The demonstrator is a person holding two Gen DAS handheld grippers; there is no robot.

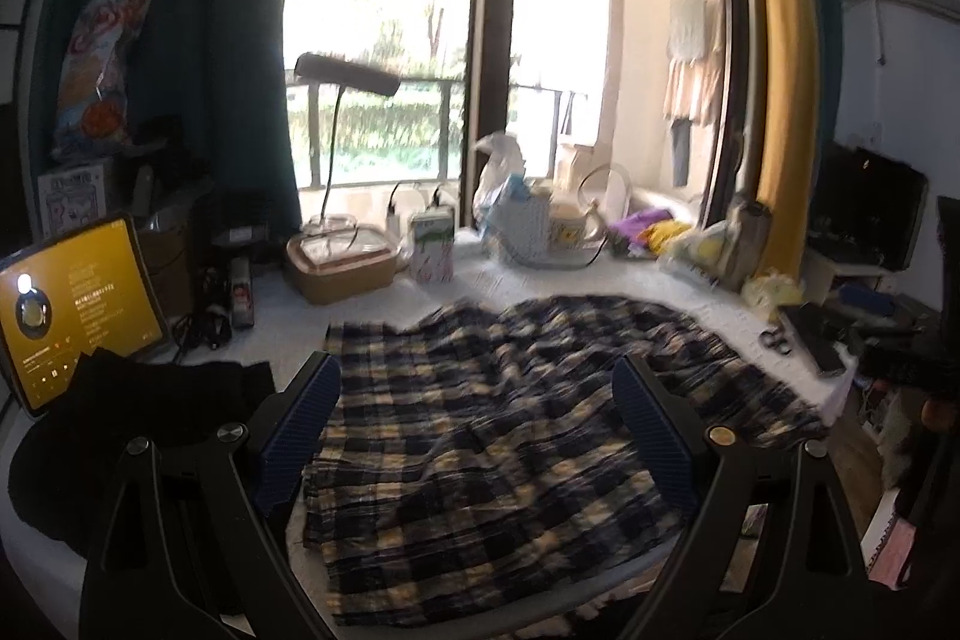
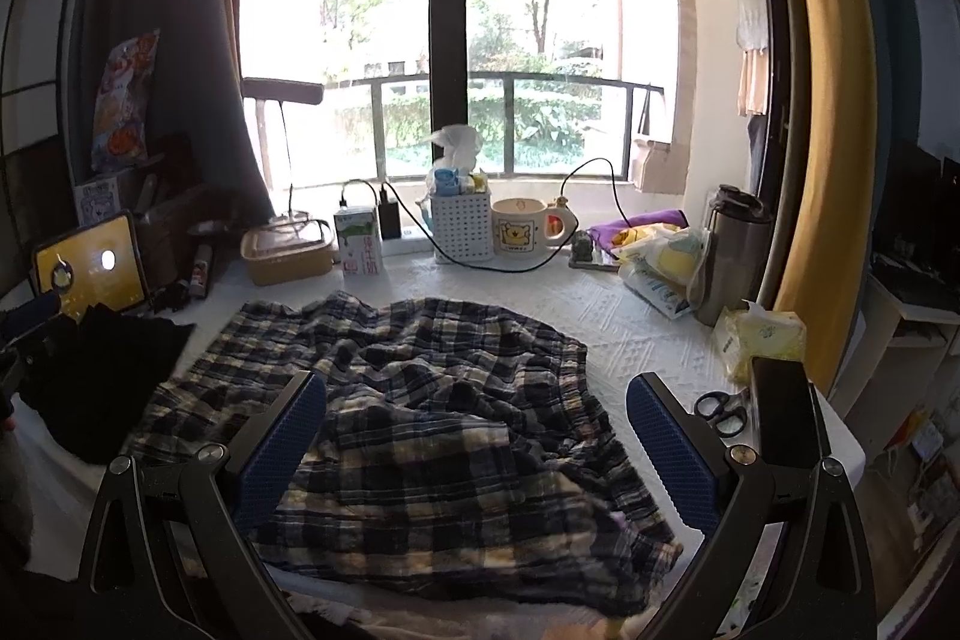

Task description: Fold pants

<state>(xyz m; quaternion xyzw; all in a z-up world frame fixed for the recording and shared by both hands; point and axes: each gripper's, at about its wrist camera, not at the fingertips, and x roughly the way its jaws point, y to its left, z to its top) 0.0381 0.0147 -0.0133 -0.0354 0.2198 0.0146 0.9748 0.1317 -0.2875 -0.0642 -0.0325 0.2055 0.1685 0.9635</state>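
Beneath both spread grippers point(image 1: 477, 388) point(image 2: 477, 406), rumpled pants point(image 2: 420, 412).

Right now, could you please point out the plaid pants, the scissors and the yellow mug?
plaid pants point(image 2: 420, 436), right wrist view, on the rumpled middle of the cloth.
scissors point(image 2: 720, 409), right wrist view, on the black handles.
yellow mug point(image 2: 521, 229), right wrist view, on the front wall with the bear picture.

Scissors point(image 2: 722, 411) and phone point(image 2: 783, 400) beside pants point(image 2: 420, 400)
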